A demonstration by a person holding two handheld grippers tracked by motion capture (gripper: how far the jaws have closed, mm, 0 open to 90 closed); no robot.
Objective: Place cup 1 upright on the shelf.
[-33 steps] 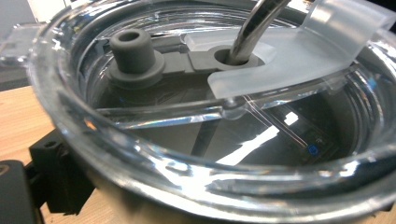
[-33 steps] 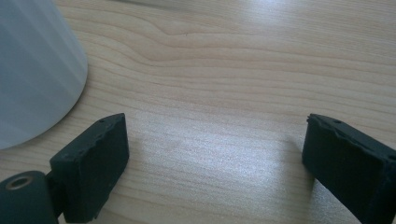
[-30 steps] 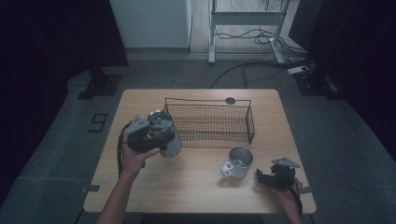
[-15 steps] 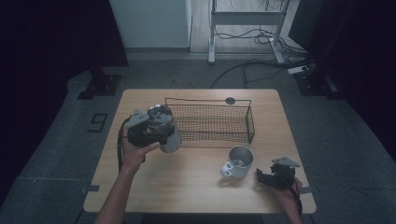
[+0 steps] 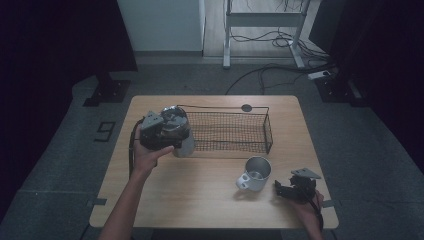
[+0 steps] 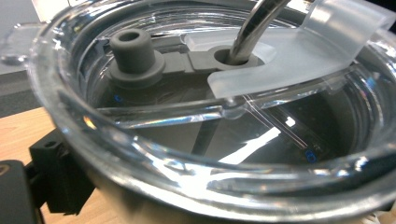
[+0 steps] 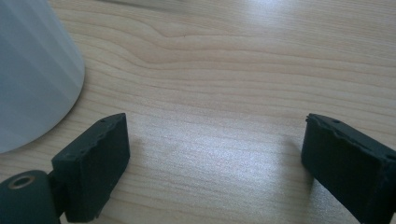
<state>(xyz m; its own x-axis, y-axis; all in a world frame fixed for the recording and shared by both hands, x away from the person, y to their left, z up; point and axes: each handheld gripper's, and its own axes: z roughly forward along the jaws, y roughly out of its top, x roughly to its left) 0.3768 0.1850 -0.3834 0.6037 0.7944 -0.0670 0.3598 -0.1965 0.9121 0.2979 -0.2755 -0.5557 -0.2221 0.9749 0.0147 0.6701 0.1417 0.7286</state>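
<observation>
A steel tumbler [image 5: 179,135] with a clear lid [image 6: 224,116] hangs above the table's left side, beside the left end of a black wire basket [image 5: 230,131]. My left gripper [image 5: 159,131] is shut on it. In the left gripper view the lid is very close; a metal straw [image 6: 254,28] passes through it next to a grey stopper [image 6: 133,51], and one black finger [image 6: 58,184] presses the tumbler's side. My right gripper [image 5: 295,188] rests open on the table at the front right, with nothing between its fingers [image 7: 93,158]. A metal mug [image 5: 255,173] stands just left of it.
The wooden table [image 5: 200,200] has bare room across its front middle. A small dark disc [image 5: 246,107] lies behind the basket near the far edge. The mug's pale wall [image 7: 32,70] stands close to the right gripper's left finger.
My left gripper has carried the tumbler slightly up and away from the person, beside the basket's left end. The right gripper and the mug have stayed still.
</observation>
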